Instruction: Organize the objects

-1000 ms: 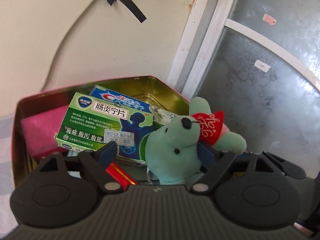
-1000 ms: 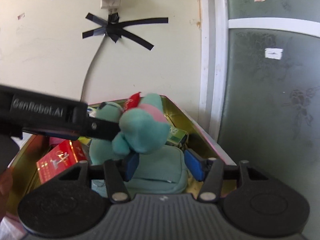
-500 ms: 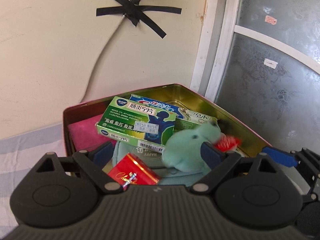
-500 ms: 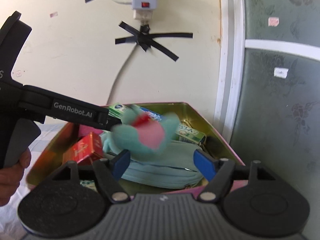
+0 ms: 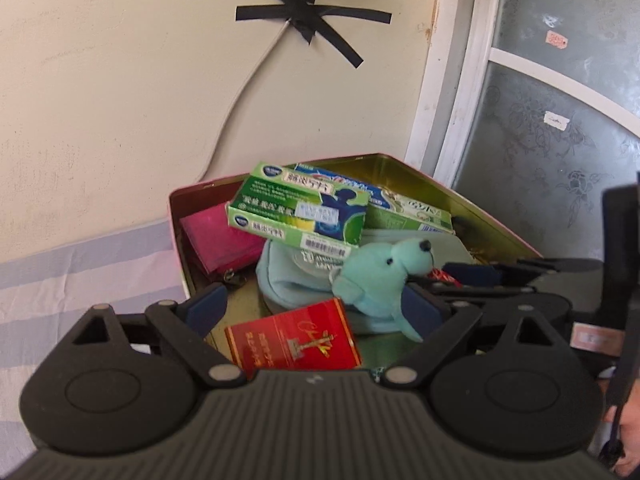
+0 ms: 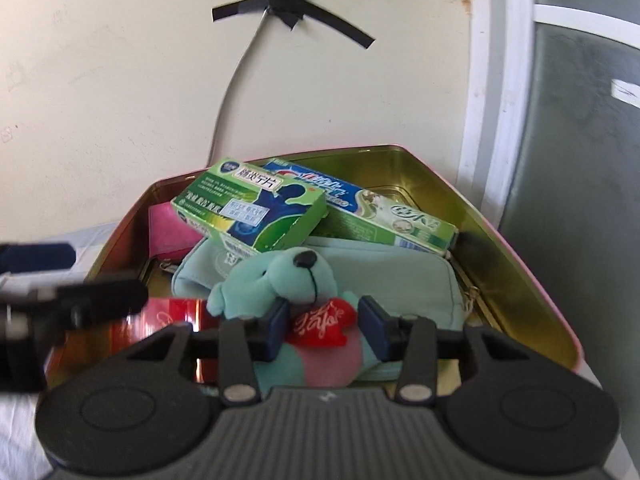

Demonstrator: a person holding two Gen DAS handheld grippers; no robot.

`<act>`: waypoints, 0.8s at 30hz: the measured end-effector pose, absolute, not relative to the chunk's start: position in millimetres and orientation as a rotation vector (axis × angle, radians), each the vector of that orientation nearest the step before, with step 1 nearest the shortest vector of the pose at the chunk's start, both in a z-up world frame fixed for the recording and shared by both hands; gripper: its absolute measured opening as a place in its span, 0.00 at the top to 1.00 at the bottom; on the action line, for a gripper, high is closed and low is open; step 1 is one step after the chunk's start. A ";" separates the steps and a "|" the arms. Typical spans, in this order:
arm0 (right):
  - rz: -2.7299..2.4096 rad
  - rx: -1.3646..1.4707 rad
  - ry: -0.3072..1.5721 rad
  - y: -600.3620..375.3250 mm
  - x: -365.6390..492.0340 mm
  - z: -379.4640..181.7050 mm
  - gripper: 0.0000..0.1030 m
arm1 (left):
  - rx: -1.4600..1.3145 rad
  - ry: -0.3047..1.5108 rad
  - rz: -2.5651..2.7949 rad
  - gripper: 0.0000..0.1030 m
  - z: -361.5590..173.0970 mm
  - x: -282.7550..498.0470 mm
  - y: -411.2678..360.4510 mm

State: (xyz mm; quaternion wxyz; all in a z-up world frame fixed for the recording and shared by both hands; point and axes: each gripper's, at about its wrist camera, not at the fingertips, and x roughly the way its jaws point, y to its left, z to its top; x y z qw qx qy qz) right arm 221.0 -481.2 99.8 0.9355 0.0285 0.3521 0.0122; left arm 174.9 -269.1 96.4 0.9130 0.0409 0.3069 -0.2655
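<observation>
The wall (image 5: 120, 100) behind the scene is cream, with a white cable (image 5: 240, 92) fixed to it by crossed strips of black tape (image 5: 308, 20). A frosted glass door (image 5: 560, 120) in a white frame is seen to the right of the wall.

A striped cloth (image 5: 80, 264) is spread under an open metal tin (image 6: 532, 280), which is gold inside and pink along the rim. A pale blue pouch (image 6: 400, 276) is laid across the tin floor. A toothpaste box (image 6: 380, 216) is set along the far side, and a green medicine box (image 6: 248, 204) is propped on top of it and on the pouch, tilted. A pink purse (image 5: 216, 236) is tucked into the far left corner. A red carton (image 5: 296, 340) is lying at the near left.

A teal plush toy (image 6: 288, 280) with a red heart (image 6: 320, 320) on its chest is found inside the tin, resting on the pouch, just beside the red carton.

The right gripper (image 6: 322, 326) is recorded with its jaws closing; the toy's body is between them, the left pad is against it and a small gap is seen at the right pad. The left gripper (image 5: 316, 308) is held with jaws wide apart over the near part of the tin, nothing clamped; the carton and the toy are seen between its fingers, further off.
</observation>
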 end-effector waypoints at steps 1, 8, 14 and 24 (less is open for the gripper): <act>0.020 0.038 0.721 -477.3 224.5 97.2 0.62 | 0.079 0.634 -0.546 0.08 96.1 173.9 -267.8; 0.036 0.096 0.608 -492.2 181.1 104.9 0.49 | 0.093 0.603 -0.536 0.08 98.2 154.0 -254.7; 0.033 0.197 0.531 -491.7 125.5 112.8 0.49 | 0.122 0.559 -0.515 0.07 99.4 123.2 -245.1; 0.035 0.245 0.467 -468.3 66.9 122.1 0.45 | 0.122 0.526 -0.495 0.00 100.4 81.9 -221.3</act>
